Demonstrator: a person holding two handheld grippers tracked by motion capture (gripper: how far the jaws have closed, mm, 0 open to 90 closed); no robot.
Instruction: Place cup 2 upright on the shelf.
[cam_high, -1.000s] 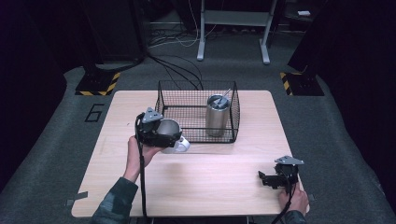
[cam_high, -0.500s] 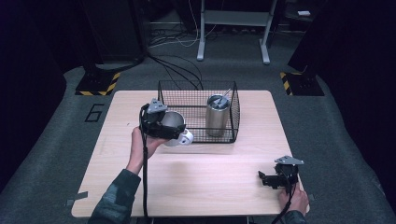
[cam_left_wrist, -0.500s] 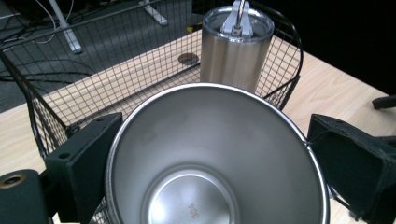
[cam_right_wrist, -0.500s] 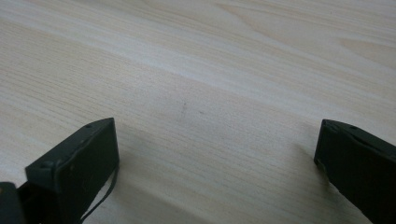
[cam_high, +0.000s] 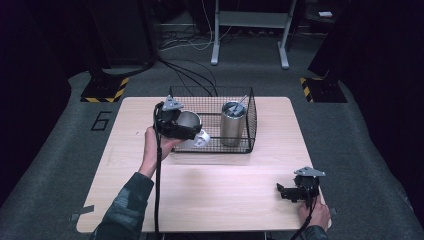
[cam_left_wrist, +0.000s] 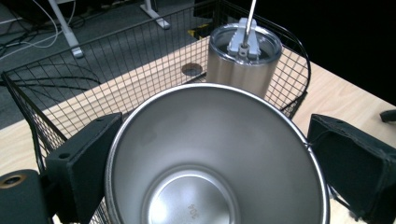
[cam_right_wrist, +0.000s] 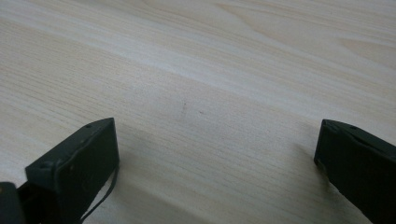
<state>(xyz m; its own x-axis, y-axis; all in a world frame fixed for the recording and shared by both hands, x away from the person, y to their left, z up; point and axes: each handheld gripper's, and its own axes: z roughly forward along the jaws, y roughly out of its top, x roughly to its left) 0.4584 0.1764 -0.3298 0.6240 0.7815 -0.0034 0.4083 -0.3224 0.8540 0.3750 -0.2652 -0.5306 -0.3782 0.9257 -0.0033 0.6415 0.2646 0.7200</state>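
Steel cup (cam_left_wrist: 217, 158) sits clamped between your left tongs (cam_high: 192, 131), one black jaw pressed against each side of its rim, open mouth facing the left gripper view so you look straight down to its shiny bottom. In the high view the cup (cam_high: 189, 121) hangs at the near left corner of the black wire basket (cam_high: 212, 92), raised off the counter (cam_high: 220, 195), with a white part just beneath it at the basket's front edge; whether that part touches the counter you cannot tell. Your left hand (cam_high: 157, 142) grips the tongs from the near side, cable trailing down along your sleeve. Inside the basket, toward its right end, a lidded steel tumbler (cam_high: 233, 123) stands upright with a straw rising from its lid; in the left gripper view the tumbler (cam_left_wrist: 243, 58) shows just beyond the cup's rim, apart from it. Your right tongs (cam_high: 287, 192) rest low at the near right corner of the counter, well away from the basket, jaws spread wide with nothing between them but bare wood (cam_right_wrist: 210, 93)
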